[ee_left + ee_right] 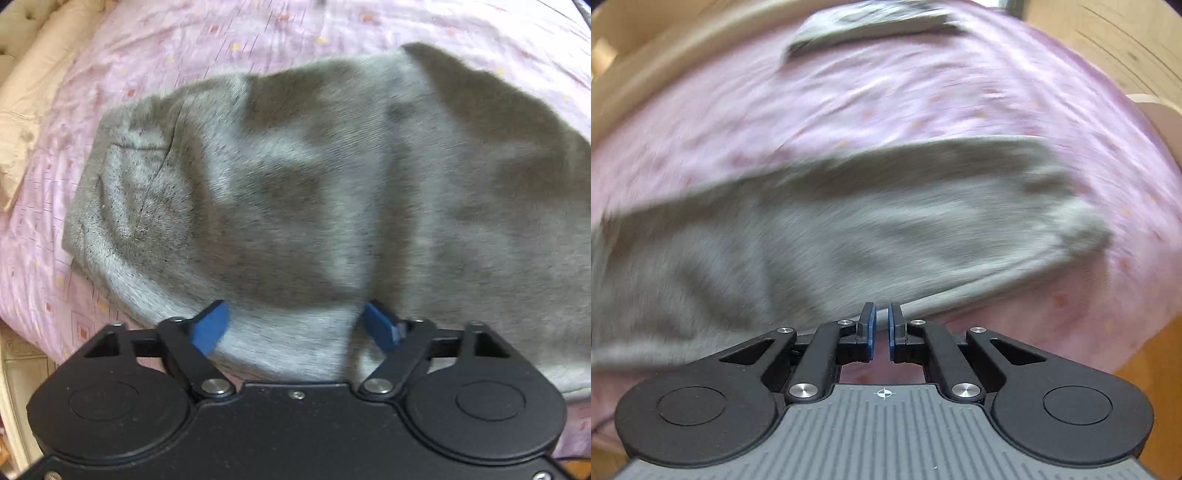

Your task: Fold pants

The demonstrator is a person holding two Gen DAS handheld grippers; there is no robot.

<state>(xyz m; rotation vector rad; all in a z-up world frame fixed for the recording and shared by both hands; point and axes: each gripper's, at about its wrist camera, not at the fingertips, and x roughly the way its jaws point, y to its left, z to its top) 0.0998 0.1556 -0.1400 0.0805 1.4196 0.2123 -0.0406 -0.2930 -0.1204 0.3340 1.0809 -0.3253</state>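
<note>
The grey pants (295, 192) lie folded over on the pink bed sheet (147, 48) and fill most of the left wrist view. My left gripper (295, 323) is open, its blue pads wide apart over the near edge of the cloth, holding nothing. In the right wrist view the grey pants (849, 229) stretch from the left edge to the right, blurred by motion. My right gripper (882, 325) sits at their near edge with its blue pads nearly together and a thin empty gap between them.
A beige pillow (29, 92) lies at the bed's left side. Another folded grey garment (864, 22) lies at the far end of the pink bed sheet (923, 96). A wooden bed frame (646, 66) and wooden floor (1145, 369) border the bed.
</note>
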